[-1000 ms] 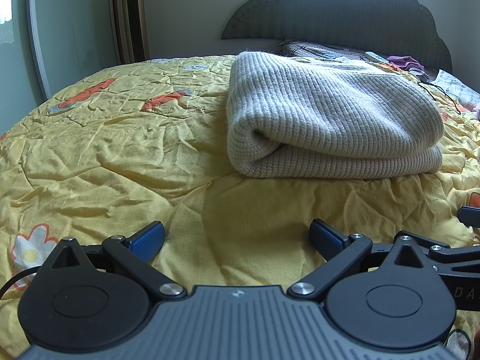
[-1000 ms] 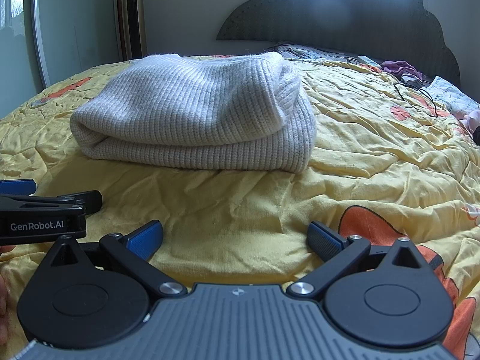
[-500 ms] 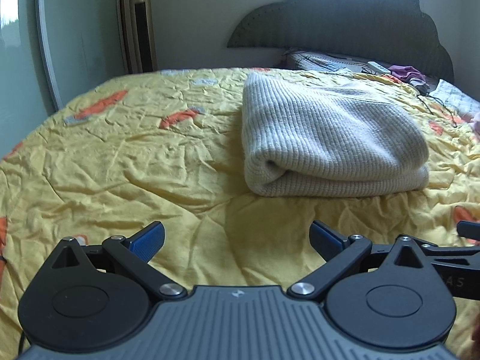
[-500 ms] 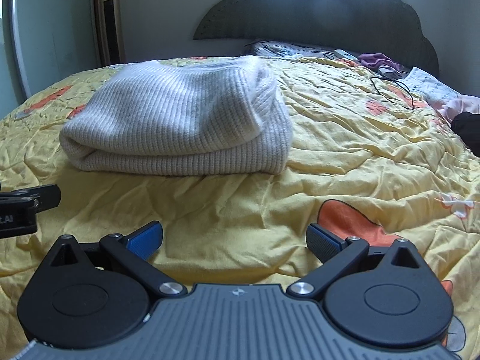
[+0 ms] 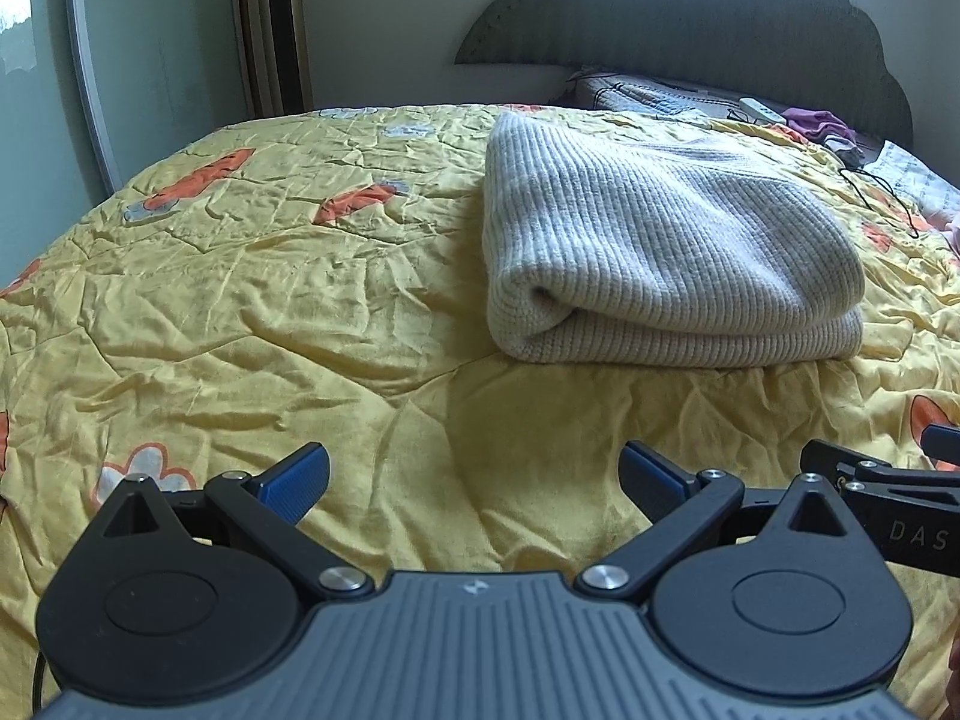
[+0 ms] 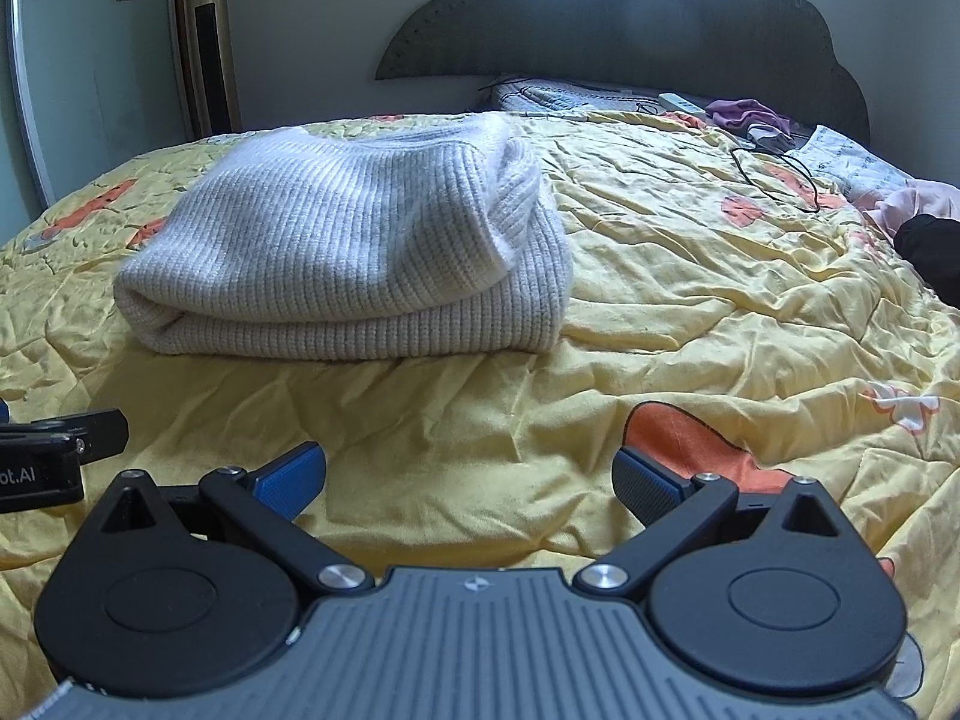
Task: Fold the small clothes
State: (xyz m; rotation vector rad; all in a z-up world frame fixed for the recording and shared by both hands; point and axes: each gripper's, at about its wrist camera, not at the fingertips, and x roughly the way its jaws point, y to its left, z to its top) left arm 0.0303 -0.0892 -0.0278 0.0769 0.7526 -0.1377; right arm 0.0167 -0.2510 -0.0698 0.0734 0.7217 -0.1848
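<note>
Evidently finished, the folded sweater (image 5: 660,240) rests on the bedspread (image 5: 270,300) while the left gripper (image 5: 474,474) and right gripper (image 6: 468,474) hover apart from it, jaws wide and empty.

Cream ribbed-knit sweater (image 5: 660,240) on yellow bedspread (image 5: 270,300) with orange-and-white flowers; blue-padded black claws.

Yellow floral quilt (image 5: 240,312), dark scalloped headboard (image 6: 630,18), tower fan (image 6: 210,42), purple cloth (image 6: 747,114)
</note>
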